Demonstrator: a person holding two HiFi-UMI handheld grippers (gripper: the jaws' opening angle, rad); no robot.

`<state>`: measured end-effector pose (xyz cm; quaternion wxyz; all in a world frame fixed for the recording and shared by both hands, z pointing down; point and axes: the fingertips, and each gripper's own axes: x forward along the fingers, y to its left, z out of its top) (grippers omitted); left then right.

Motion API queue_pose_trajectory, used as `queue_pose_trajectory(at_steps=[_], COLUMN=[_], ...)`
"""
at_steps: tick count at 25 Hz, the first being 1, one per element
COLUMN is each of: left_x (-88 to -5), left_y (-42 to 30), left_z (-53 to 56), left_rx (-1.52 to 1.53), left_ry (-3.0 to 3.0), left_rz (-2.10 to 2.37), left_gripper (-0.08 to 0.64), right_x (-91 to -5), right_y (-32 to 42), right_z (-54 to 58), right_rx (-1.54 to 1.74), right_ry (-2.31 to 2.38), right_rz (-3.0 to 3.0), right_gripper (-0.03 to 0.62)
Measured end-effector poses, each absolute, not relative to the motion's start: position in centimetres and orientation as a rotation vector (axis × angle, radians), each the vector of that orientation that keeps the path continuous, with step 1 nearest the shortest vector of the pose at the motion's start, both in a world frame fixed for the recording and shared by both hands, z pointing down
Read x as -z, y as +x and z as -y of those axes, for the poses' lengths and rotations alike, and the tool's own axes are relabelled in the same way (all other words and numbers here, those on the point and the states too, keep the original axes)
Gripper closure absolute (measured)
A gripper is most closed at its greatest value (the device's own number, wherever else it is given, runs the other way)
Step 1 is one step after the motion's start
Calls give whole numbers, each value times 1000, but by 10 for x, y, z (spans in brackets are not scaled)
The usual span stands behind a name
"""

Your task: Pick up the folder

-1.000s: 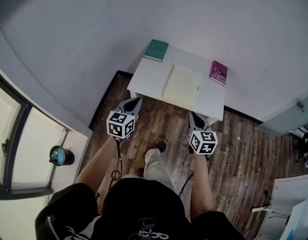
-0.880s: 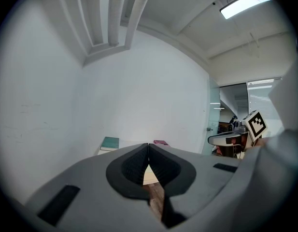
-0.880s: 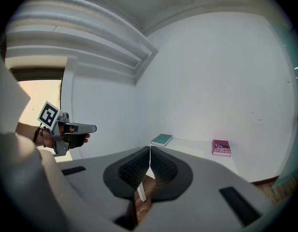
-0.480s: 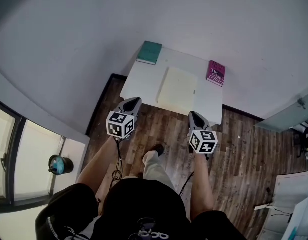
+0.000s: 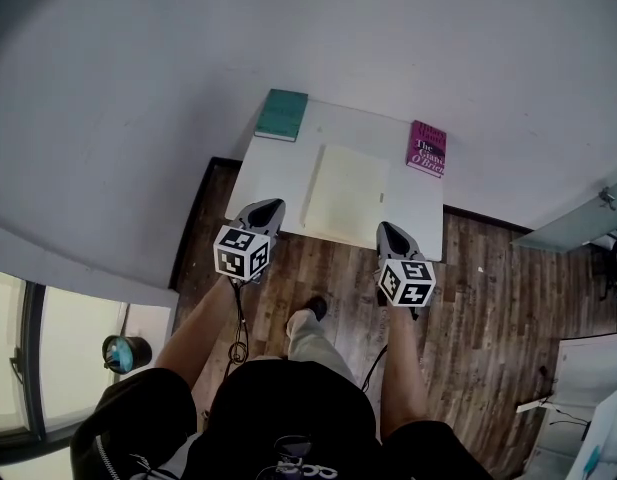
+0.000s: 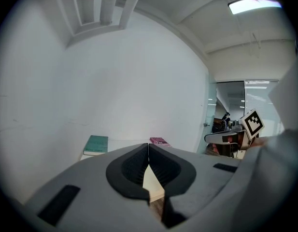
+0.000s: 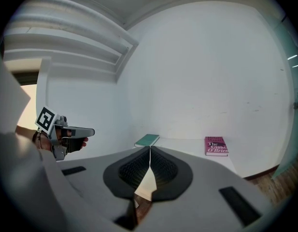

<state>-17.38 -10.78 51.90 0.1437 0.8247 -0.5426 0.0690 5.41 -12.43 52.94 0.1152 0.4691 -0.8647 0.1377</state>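
Fingers (image 6: 132,170) together, left gripper (image 5: 271,207) and right gripper (image 5: 386,229) empty, folder (image 5: 346,194) on table (image 5: 273,168)

Pale yellow folder (image 5: 346,194) lies flat, closed, mid white table (image 5: 273,168), btwn two books.

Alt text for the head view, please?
A pale yellow flat folder lies on a small white table with a teal book and a magenta book. A person faces it, left tongs and right tongs both shut.

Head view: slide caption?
Left gripper and right gripper, shut and empty, facing white table with cream folder, teal book, magenta book.
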Motion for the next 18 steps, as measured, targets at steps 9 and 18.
queue_pose_trajectory(at_steps=[9, 18], left_x=[-524, -534], left_y=[-155, -135], left_z=[175, 221], left_rx=[-229, -262], left_ry=[2400, 2418], left_rz=[1494, 1424], left_gripper=[538, 538], right_x=[-534, -543], right_y=[73, 93], right_z=[181, 220], right_rx=[-445, -464], right_ry=[1433, 1473], right_rz=[2493, 2440], right_gripper=[568, 568])
